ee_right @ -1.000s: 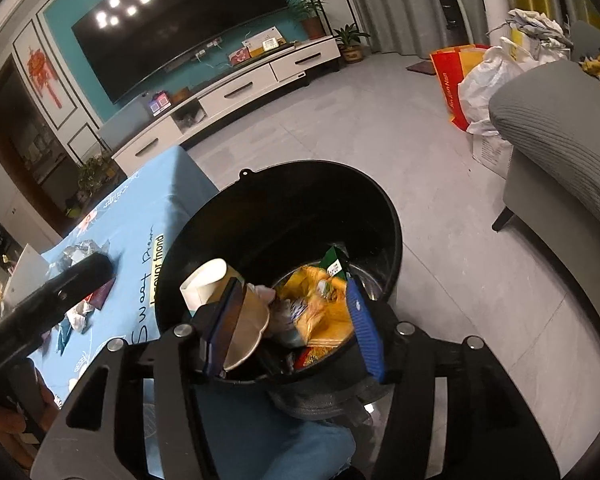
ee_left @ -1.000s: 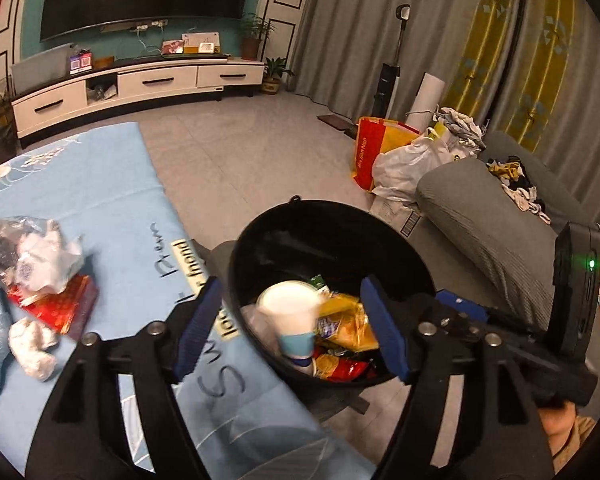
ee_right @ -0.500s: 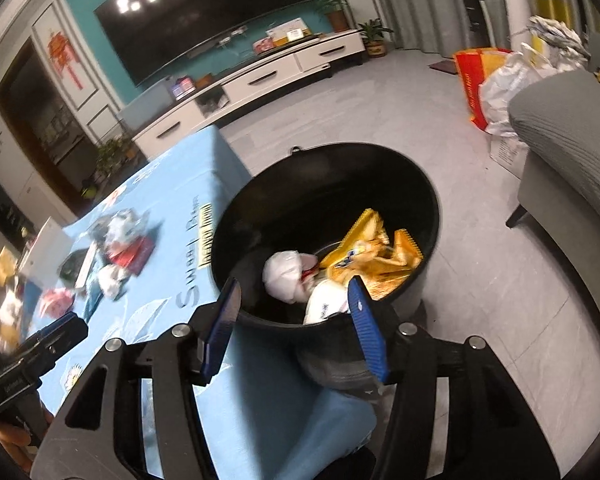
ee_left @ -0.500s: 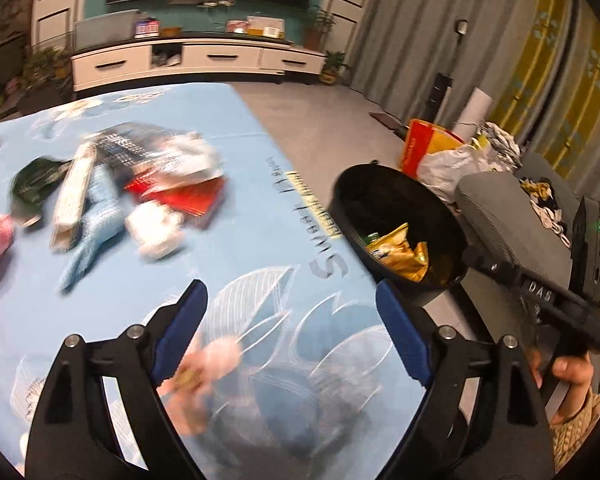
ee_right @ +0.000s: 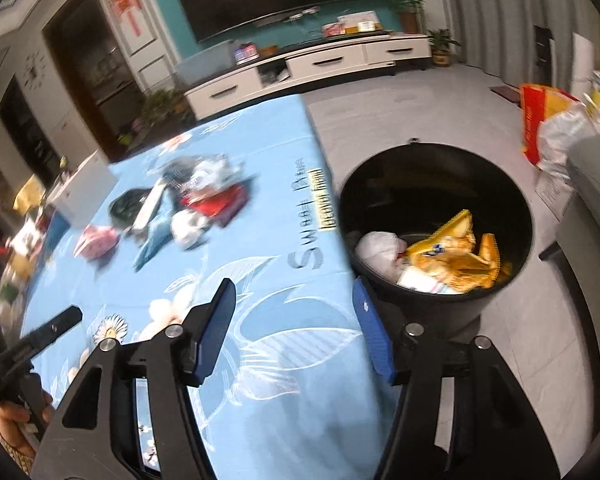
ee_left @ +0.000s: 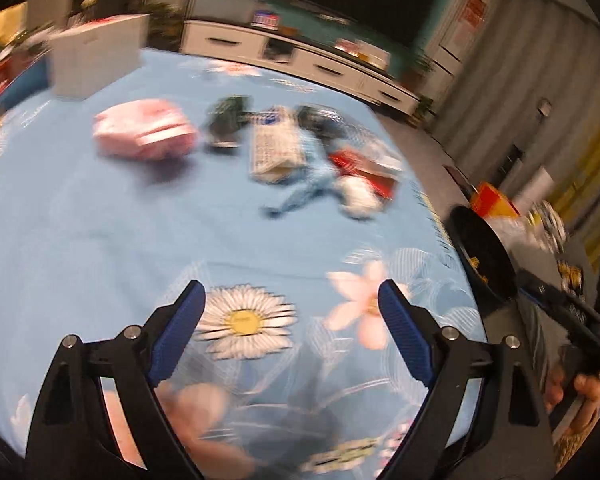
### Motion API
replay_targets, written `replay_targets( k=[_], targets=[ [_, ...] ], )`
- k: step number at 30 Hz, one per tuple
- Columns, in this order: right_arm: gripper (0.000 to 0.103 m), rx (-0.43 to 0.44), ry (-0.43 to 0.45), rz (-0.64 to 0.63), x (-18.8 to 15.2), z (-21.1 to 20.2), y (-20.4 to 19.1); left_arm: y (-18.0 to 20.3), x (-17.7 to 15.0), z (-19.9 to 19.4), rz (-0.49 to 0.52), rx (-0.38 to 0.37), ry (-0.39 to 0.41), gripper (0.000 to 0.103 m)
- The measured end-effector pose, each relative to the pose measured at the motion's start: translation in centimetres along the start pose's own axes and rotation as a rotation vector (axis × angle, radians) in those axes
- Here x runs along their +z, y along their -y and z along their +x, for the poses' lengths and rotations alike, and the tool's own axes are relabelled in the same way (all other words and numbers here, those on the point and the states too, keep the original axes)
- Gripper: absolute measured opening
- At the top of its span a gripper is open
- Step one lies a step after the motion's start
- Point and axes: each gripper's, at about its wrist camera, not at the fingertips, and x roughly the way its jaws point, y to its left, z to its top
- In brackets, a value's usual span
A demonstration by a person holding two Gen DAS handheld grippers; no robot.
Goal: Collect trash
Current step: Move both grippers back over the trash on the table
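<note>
A black trash bin (ee_right: 436,184) stands on the floor at the table's right edge and holds a yellow snack bag (ee_right: 456,252), a white wad and a paper cup. The bin also shows in the left wrist view (ee_left: 480,248). Several pieces of trash lie in a pile (ee_left: 324,160) on the blue flowered tablecloth, with a pink pack (ee_left: 144,128) to their left; the pile shows in the right wrist view (ee_right: 196,208). My left gripper (ee_left: 292,312) is open and empty above the cloth. My right gripper (ee_right: 296,312) is open and empty above the table edge, near the bin.
A white box (ee_left: 96,56) stands at the table's far left. A TV cabinet (ee_right: 308,68) runs along the far wall. Bags (ee_right: 556,128) and a grey sofa (ee_right: 596,184) stand right of the bin.
My left gripper has swung from over the bin to above the table, facing the trash pile. My right gripper has drawn back from the bin toward the table. The paper cup now lies in the bin.
</note>
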Motion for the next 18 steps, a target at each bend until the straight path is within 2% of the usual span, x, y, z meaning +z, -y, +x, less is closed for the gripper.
replay_targets(
  k=[9, 18],
  targets=[
    [0.06, 0.035, -0.084, -0.138, -0.8, 2.6, -5.8, -7.5, -0.9, -2.0, -0.183, 0.05, 0.05, 0.088],
    [0.06, 0.044, -0.123, -0.209, -0.8, 6.2, -9.8, -10.7, -0.6, -1.8, -0.267, 0.062, 0.058, 0.088]
  ],
)
